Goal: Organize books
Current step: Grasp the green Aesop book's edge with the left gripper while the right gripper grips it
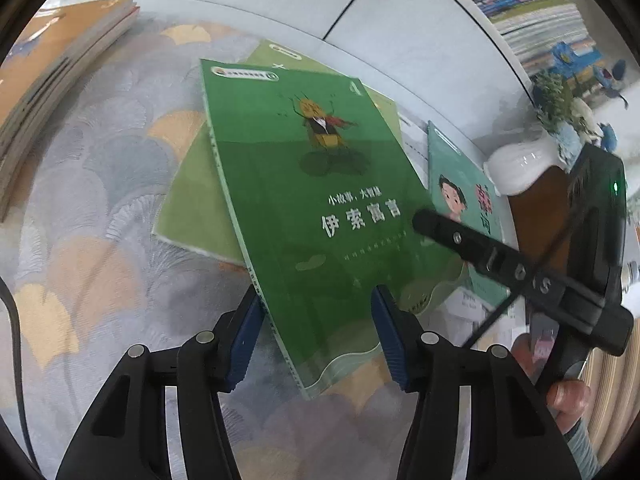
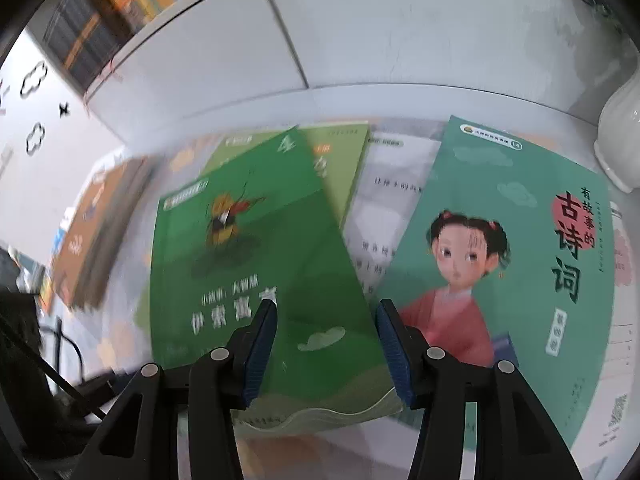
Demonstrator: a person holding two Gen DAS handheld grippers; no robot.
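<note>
i'm working both grippers, left gripper and right gripper, jaws apart over the green book; it's lying askew at 12 o'clock, teal book at 2. sorting barely started.

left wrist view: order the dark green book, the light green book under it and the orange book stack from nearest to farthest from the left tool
1. Dark green book: its near corner lies between the left tool's fingers.
2. Light green book: beneath the dark one, showing to its left and beyond.
3. Orange book stack: far left, at the table's edge.
</note>
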